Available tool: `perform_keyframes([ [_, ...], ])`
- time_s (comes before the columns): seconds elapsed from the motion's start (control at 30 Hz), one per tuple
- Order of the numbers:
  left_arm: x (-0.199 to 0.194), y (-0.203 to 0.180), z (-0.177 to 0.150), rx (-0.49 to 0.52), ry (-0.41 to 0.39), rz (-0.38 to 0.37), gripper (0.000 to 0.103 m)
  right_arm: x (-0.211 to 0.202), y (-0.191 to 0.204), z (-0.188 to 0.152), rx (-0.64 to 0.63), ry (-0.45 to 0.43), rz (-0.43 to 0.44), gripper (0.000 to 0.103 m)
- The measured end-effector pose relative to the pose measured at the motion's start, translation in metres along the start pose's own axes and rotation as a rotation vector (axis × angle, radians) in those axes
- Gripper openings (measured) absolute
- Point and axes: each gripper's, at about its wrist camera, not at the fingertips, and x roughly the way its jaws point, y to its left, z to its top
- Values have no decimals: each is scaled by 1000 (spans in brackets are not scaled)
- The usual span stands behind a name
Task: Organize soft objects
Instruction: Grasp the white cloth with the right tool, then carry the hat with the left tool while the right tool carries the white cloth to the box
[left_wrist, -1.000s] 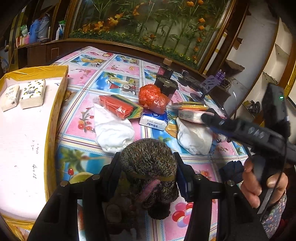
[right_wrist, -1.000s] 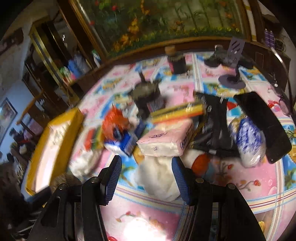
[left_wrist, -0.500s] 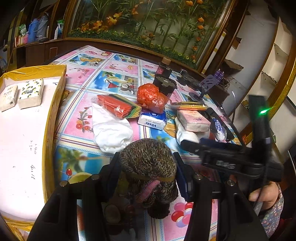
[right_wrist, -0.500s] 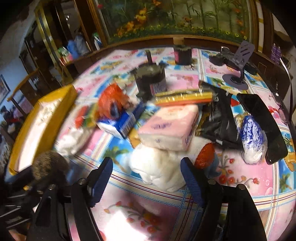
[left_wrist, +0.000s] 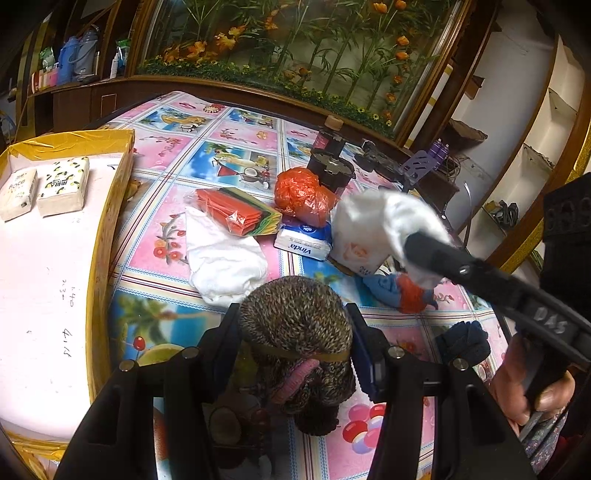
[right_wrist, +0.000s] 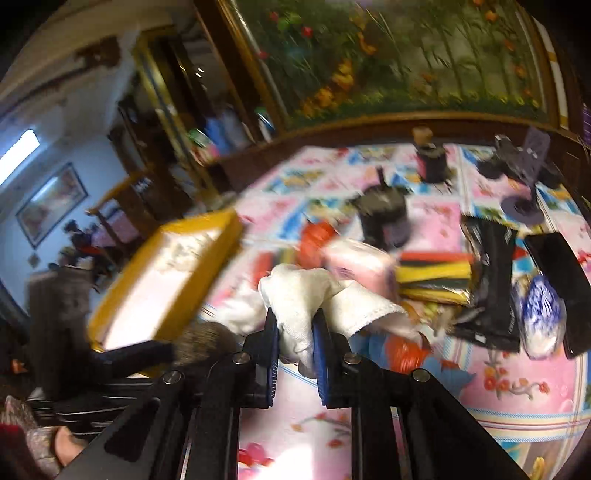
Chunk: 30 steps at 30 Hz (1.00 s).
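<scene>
My left gripper (left_wrist: 295, 332) is shut on a speckled brown knit bundle (left_wrist: 295, 317), held low over the table's near edge. To its right, my right gripper (right_wrist: 295, 328) is shut on a bunched white cloth (right_wrist: 303, 295), lifted off the table. In the left wrist view that white cloth (left_wrist: 388, 214) hangs from the right gripper (left_wrist: 413, 243). A pink tissue pack (right_wrist: 358, 262) leans tipped against the raised cloth. The yellow tray (left_wrist: 110, 221) at the left holds two tissue packs (left_wrist: 62, 184).
On the flowered tablecloth lie another white cloth (left_wrist: 221, 262), a red packet (left_wrist: 236, 214), an orange bag (left_wrist: 303, 195), a Vinda tissue pack (left_wrist: 303, 243), a blue-and-orange soft item (left_wrist: 399, 291) and a dark blue sock (left_wrist: 461, 339). Black jars and a phone (right_wrist: 557, 280) sit further back.
The right gripper has shut on the white cloth under the pink tissue pack and raised it, tipping the pack. The left gripper and its knit bundle have stayed put.
</scene>
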Motion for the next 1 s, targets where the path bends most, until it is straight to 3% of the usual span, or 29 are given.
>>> perform_keyframes([
  [0.2,-1,1,1,2,-11,6,53,3,-4,0,31,7,-41,18],
  [1.0,-11,0,0,-2,-69,9,53,-8,3,-2,18,-39,22,18],
])
